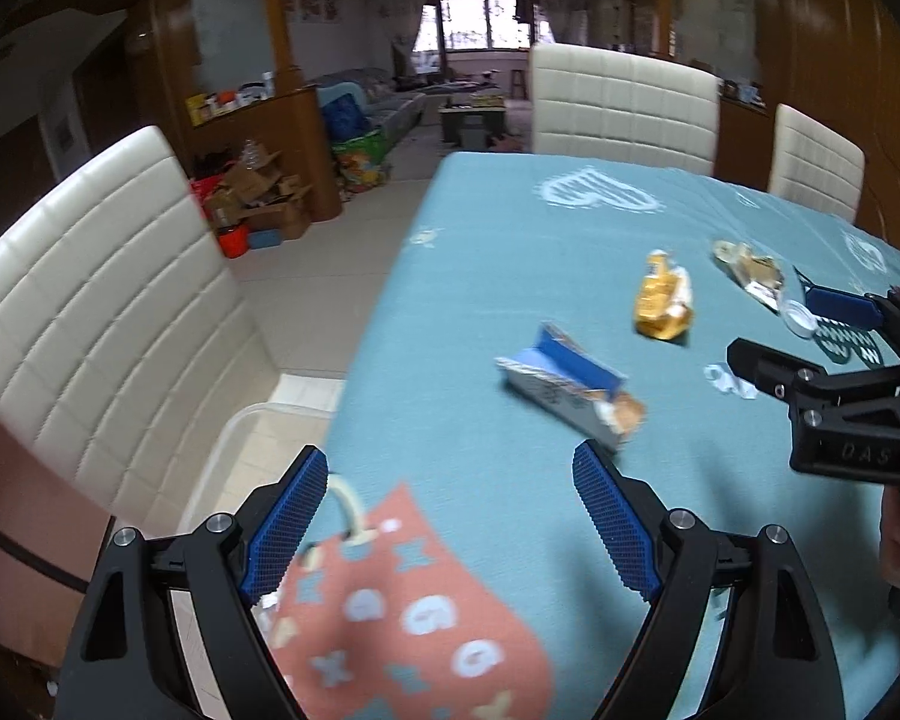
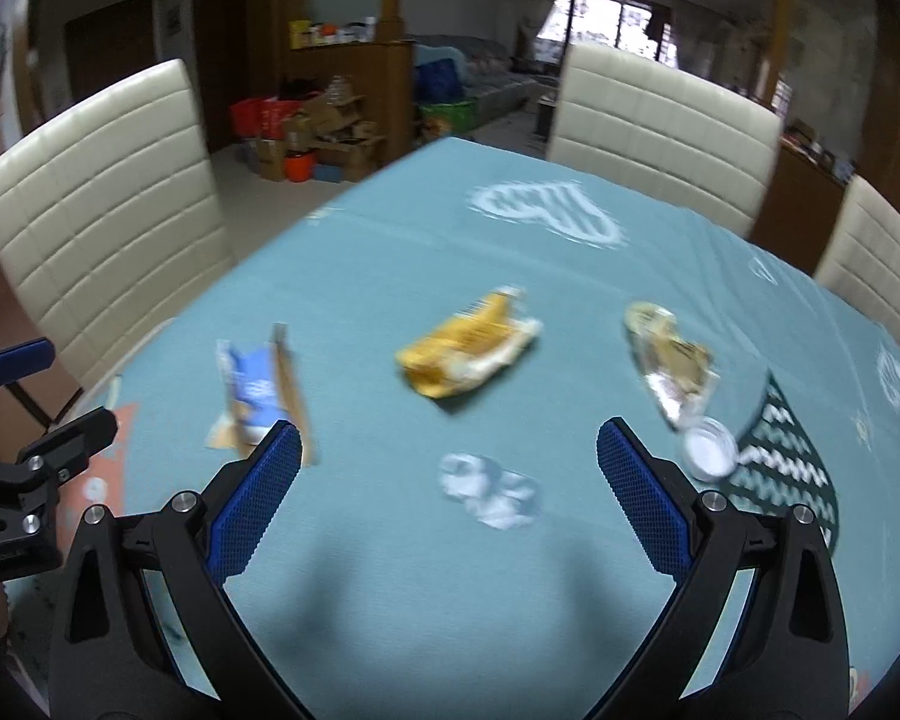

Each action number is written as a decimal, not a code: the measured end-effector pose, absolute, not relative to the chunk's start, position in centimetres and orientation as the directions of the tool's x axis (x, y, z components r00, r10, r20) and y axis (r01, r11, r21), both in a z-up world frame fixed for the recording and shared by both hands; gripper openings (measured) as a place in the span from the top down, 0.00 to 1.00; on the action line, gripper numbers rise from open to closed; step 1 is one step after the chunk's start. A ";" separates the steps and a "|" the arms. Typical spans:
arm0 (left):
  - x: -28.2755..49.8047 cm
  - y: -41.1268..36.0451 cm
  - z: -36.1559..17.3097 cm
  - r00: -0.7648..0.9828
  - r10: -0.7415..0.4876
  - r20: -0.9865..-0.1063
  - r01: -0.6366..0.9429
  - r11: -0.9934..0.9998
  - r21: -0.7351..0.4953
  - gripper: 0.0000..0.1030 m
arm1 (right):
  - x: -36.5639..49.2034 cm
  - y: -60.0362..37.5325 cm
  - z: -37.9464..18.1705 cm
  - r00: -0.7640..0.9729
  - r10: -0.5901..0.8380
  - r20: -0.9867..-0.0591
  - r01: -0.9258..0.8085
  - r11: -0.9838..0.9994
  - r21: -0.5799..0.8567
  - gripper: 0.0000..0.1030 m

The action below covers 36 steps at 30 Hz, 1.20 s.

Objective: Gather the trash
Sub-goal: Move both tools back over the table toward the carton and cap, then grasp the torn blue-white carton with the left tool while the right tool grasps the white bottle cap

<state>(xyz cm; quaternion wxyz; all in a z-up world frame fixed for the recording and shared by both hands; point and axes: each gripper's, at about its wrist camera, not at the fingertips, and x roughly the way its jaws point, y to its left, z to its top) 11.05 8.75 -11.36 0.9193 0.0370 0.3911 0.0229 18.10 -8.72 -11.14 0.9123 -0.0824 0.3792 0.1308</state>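
Motion blur smears the blue wrapper [image 2: 258, 396] and crumpled clear plastic [image 2: 489, 489], their print unreadable. The right gripper [image 1: 798, 330] is cut off by the frame's right edge.

Left wrist view: we look from low over the near-left corner of the teal tablecloth [image 1: 480, 312], facing the far window. Right wrist view: we sit further right, same heading. Both share the blue wrapper [image 1: 561, 387] [image 2: 258, 390], yellow wrapper [image 1: 663, 300] [image 2: 468, 348] and white chairs [image 1: 624, 102] [image 2: 660, 114].
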 end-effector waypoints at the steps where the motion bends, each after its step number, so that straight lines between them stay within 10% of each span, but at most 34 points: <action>1: 11.5 7.8 -11.5 0.688 0.060 -0.723 0.003 0.996 0.085 0.20 | 18.3 -9.6 -11.3 0.679 0.165 -0.715 -0.287 0.957 -0.052 0.06; 22: 18.1 2.7 -15.5 0.595 0.097 -0.798 -0.054 0.995 0.080 0.21 | 23.4 -17.9 -15.5 0.649 0.043 -0.760 -0.135 0.989 -0.060 0.06; 29: 18.0 2.0 -15.5 0.586 0.033 -0.809 0.014 0.999 0.051 0.64 | 24.5 -19.6 -16.4 0.591 0.108 -0.800 -0.110 0.993 0.052 0.18; 34: 17.3 2.0 -15.0 0.595 0.027 -0.803 0.018 0.999 0.046 0.66 | 24.6 -19.5 -16.4 0.601 0.087 -0.794 -0.096 0.995 0.036 0.27; 36: 17.2 2.1 -14.7 0.602 0.031 -0.798 0.011 0.999 0.047 0.66 | 24.2 -19.0 -16.3 0.613 0.084 -0.786 -0.114 0.993 0.017 0.45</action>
